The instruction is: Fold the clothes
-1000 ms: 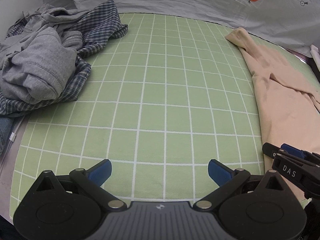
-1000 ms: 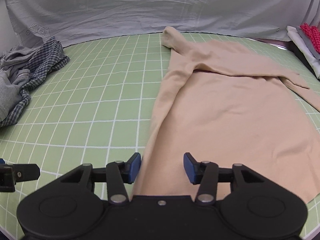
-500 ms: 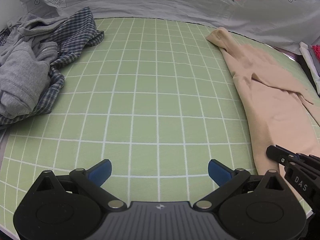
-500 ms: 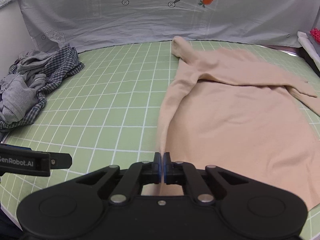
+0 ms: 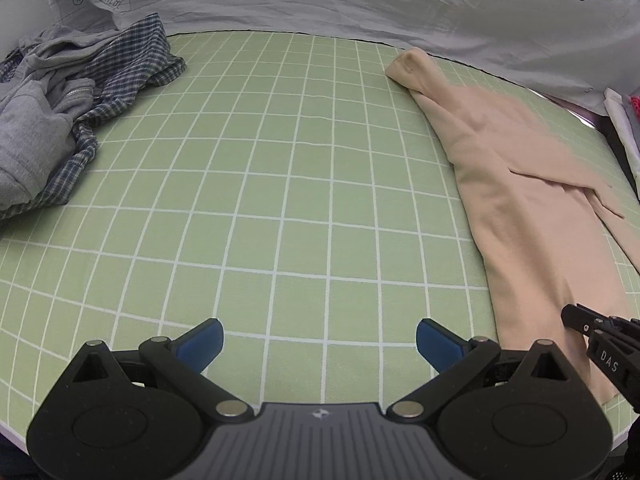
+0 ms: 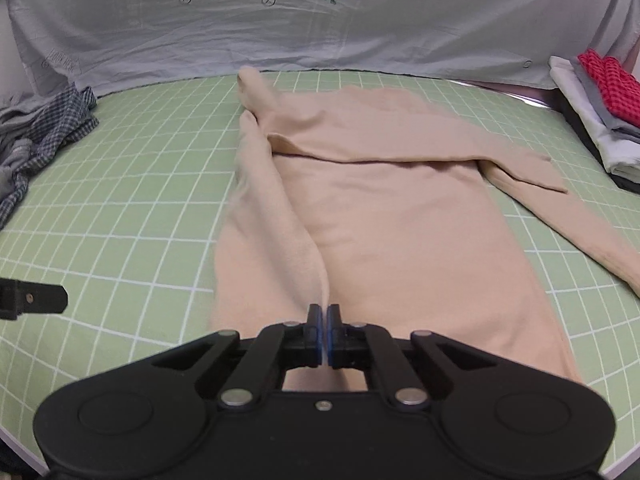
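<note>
A beige long-sleeved top point(image 6: 392, 208) lies spread on the green grid mat point(image 6: 140, 184), its sleeves folded across the chest. My right gripper point(image 6: 324, 334) is shut on the top's near left edge, and a ridge of fabric rises from the mat into the pads. In the left wrist view the same beige top point(image 5: 520, 184) lies at the right. My left gripper point(image 5: 318, 340) stands open above bare mat point(image 5: 280, 200), with nothing between its blue fingertips. The right gripper's black body shows at that view's right edge.
A heap of grey hoodie and blue plaid shirt point(image 5: 60, 120) lies at the mat's far left. A stack of folded clothes point(image 6: 596, 104), red checked on top, sits off the mat at the far right. A grey carrot-print sheet point(image 6: 280, 20) hangs behind.
The right gripper closed on the beige top's left edge and pulled it rightward, lifting a ridge of fabric. The left gripper moved right across the mat, still open, so the clothes heap slid leftward.
</note>
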